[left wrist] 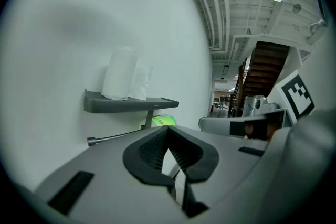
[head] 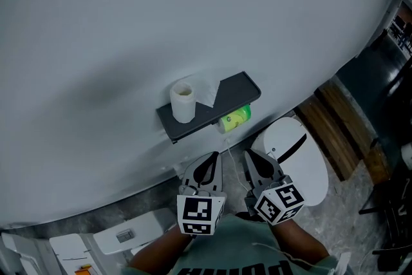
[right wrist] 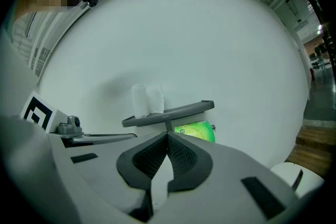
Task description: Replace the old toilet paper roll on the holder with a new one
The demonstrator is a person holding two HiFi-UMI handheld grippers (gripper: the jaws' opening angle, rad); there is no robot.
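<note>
We're looking steeply down a pale wall [head: 161,9]. Fixed to it is the dark grey shelf [head: 239,89] of the holder. The white toilet paper roll [head: 183,102] stands upright on the shelf's left end, hollow core facing up. Just to its right, touching it, there's a loose crumpled sheet of paper [head: 209,97]. Tucked under the shelf, towards the right end, we see a bright green package [head: 235,117]. The left gripper view also gives us a thin metal bar [left wrist: 113,137] running out leftwards below the shelf, and its end is bare.

Now the claws. Both sit side by side on the near side of the holder, pointing at it and well short of it. The left claw [left wrist: 168,130] has its ribbed tips pressed together with nothing between them, so it's closed and empty. It's the same story on the right claw [right wrist: 167,136]: tips met, nothing caught in the pads. Neither one touches the roll, the shelf or the package. Their marker cubes, left [head: 201,214] and right [head: 279,203], sit close together nearest to us.

Off to the right, below the shelf, there's the white toilet [head: 302,161]. Further right, wooden boards [head: 338,132] lie along the foot of the wall.
</note>
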